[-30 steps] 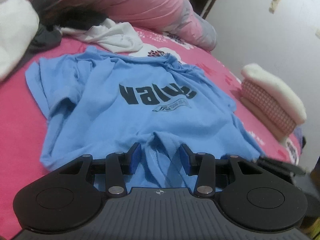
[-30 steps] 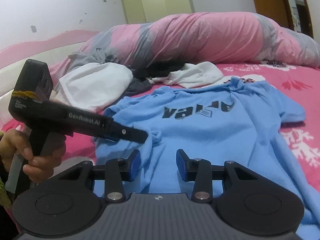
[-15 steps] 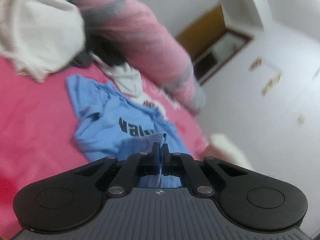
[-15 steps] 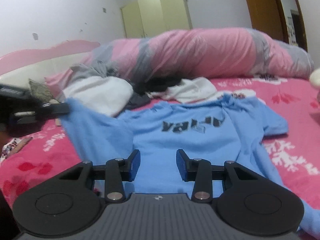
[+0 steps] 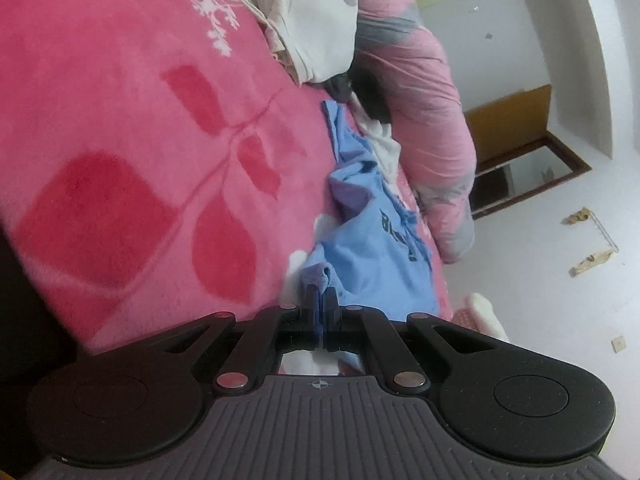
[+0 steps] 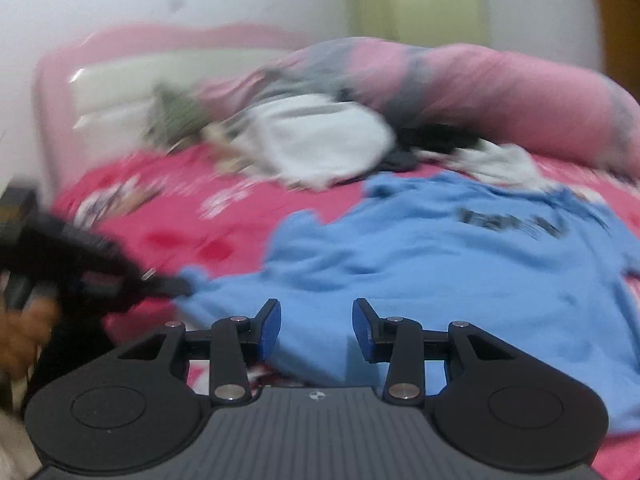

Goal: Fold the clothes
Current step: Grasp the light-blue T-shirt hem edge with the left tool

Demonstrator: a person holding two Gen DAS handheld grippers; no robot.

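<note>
1. Light blue cotton T-shirt with dark printed lettering [image 6: 420, 264]: spread over the pink fleece blanket with red leaf pattern [image 5: 132, 168]. In the right wrist view it fills the centre and right of the frame, lettering toward the upper right; the picture is blurred and the word cannot be read. In the left wrist view it lies rumpled at centre right, running up from the lower centre

2. Left gripper [image 5: 319, 304], black, 2 fingers: lower centre of the left wrist view, jaws pressed together on a bunched edge of the T-shirt, blue cloth showing between them. In the right wrist view it appears at centre left, blurred, its tip at the near left corner of the shirt, with a hand [image 6: 24, 332] on the grip at the left edge

3. Right gripper [image 6: 316, 328], black with blue pads [image 6: 269, 330]: lower centre of the right wrist view, jaws wide apart, nothing between them, poised over the near hem of the shirt; contact cannot be told

4. White garment heap [image 6: 320, 148]: upper centre, beyond the shirt

5. Long pink and grey rolled duvet [image 6: 480, 92]: across the upper right, behind the heap

6. Small white crumpled cloth [image 6: 500, 164]: just beyond the shirt's collar end

7. Pale yellow-green wardrobe [image 6: 420, 4]: top centre, against the white wall
</note>
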